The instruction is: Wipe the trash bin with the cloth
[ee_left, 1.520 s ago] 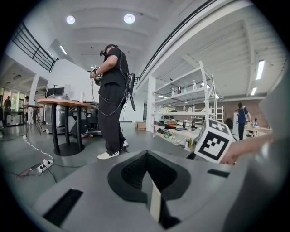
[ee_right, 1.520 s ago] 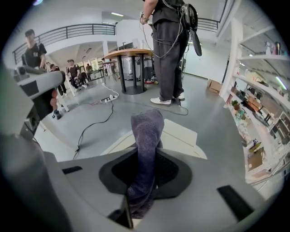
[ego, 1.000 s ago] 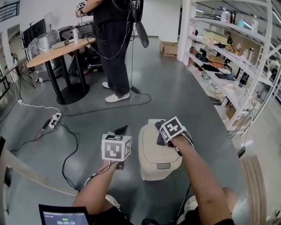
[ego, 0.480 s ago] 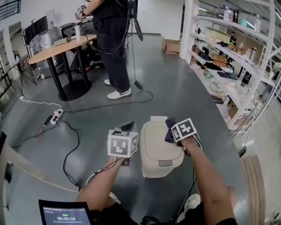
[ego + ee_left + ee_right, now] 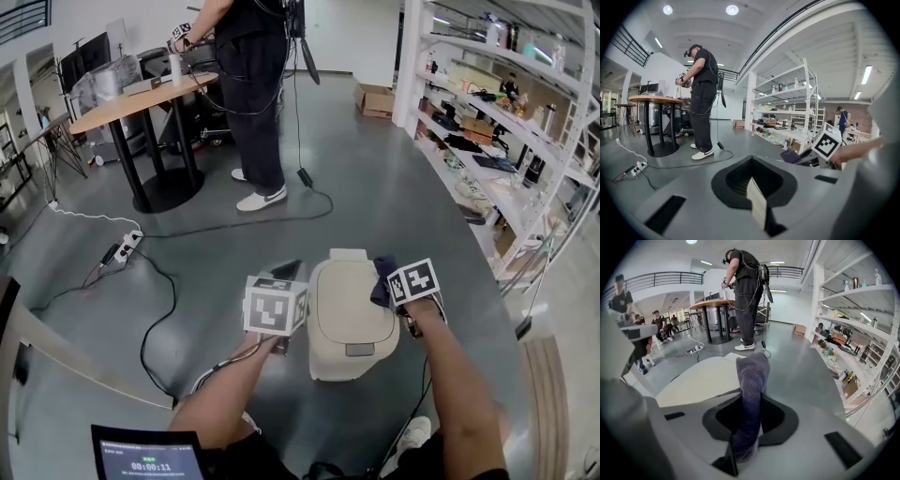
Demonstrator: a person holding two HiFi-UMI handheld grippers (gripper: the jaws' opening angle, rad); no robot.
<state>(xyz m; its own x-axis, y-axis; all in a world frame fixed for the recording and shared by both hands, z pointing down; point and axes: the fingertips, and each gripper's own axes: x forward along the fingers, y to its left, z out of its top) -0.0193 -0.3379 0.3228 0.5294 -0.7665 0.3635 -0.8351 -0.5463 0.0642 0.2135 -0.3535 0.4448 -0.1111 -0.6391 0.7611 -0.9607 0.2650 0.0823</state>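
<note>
— While the trash bin [image 5: 349, 319] stands loose on the floor [image 5: 403, 197] with nothing bracing it, your biggest risk is the bin itself. Push sideways on the lid and I judge it may slide or rock away from you.

— Agreed, and your left gripper [image 5: 286, 271] is no help as it is. It hangs just beside the bin's left side, apart from it, its fingers [image 5: 757, 201] closed together on nothing. You'd want it set against the bin's wall before you press hard.

— Watch the lid too. You have a small tab [image 5: 359, 350] at the front edge nearest you. If that is a latch, a wipe dragged over it could pop the lid up.

— Next, the cloth [image 5: 381, 279]. It sits at the lid's far right corner, and I cannot tell whether it touches the surface. Your right gripper [image 5: 394, 291] has it pinched between fully closed fingers, but only by a narrow bunched strip, with the loose end sticking out ahead.

— So friction on the lid could tug it out of that pinch, or you could end up scraping the plastic with the fingertips rather than the cloth.

— Smallest thing: the cable [image 5: 155, 314] on the floor to your left. Mind it if you step round.
</note>
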